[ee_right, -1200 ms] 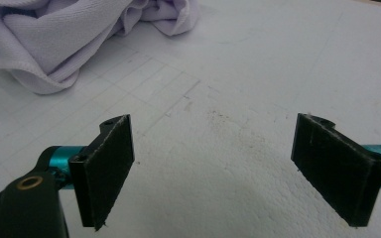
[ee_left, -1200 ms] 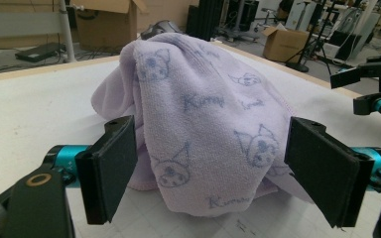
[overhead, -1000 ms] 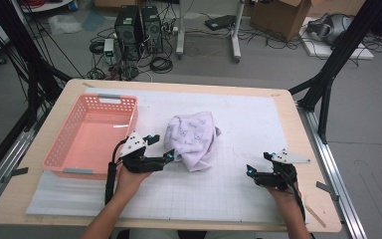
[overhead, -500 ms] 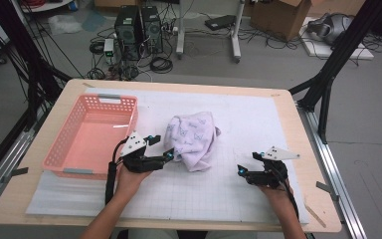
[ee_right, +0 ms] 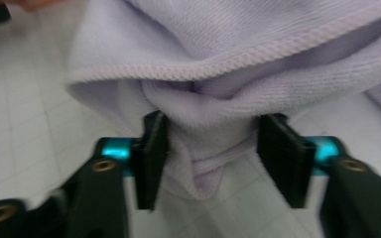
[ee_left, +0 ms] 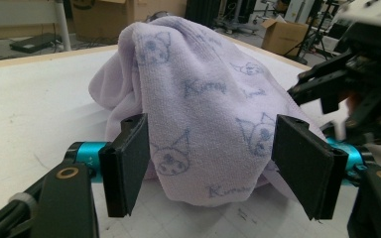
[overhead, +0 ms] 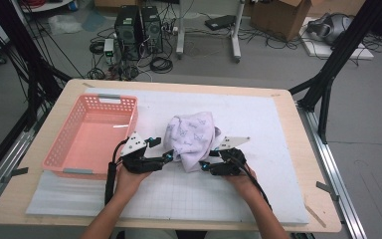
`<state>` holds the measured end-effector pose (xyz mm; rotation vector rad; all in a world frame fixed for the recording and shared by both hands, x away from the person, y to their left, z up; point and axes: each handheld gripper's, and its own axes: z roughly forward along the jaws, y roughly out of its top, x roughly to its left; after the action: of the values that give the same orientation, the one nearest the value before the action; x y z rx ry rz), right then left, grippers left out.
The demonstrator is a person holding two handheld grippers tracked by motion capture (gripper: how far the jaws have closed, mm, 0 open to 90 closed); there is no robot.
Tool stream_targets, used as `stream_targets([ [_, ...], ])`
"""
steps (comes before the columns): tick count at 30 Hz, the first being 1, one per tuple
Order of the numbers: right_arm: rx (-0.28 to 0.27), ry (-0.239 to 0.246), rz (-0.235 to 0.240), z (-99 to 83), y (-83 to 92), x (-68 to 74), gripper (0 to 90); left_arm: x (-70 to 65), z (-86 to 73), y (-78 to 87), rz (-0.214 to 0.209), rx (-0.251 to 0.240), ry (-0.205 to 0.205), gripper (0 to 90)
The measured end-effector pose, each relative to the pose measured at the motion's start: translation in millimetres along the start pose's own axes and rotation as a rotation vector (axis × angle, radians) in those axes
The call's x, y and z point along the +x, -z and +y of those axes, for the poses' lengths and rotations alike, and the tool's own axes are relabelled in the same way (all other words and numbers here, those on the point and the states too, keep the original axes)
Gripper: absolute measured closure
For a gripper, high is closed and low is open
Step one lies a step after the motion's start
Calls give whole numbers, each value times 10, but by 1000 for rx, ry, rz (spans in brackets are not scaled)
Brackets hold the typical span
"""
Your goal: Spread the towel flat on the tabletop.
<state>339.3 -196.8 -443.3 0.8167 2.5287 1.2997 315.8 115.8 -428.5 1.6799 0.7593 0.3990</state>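
A pale lilac towel [overhead: 191,134] printed with cartoon faces lies bunched in a mound at the middle of the white mat. My left gripper [overhead: 166,157] rests at its left edge. In the left gripper view the towel [ee_left: 203,99] bulges between the jaws of that gripper [ee_left: 213,148], which have just been closing a little and stand open around it. My right gripper [overhead: 206,164] is at the towel's near right edge. Its jaws [ee_right: 211,144] have just been closing around a hanging fold of the towel [ee_right: 203,163] without pinching it flat.
An empty pink plastic basket [overhead: 92,134] stands on the left of the table, close to my left hand. The white gridded mat [overhead: 268,124] covers most of the wooden tabletop [overhead: 308,149]. Black frame posts and cables stand beyond the far edge.
My right gripper has slid left across the mat up to the towel, and its jaws have narrowed around a fold. The left hand stays put with slightly narrower jaws.
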Motion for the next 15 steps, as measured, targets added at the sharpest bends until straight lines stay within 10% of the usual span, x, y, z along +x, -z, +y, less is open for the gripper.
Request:
stream_targets([
  [5,13,28,31,-17,29,-37,782,-5,-9,-4,-6,3,5,316],
  [15,-64,-84,-112,-366,826,-95,788,-6,-21,13,-10,8,15,317],
])
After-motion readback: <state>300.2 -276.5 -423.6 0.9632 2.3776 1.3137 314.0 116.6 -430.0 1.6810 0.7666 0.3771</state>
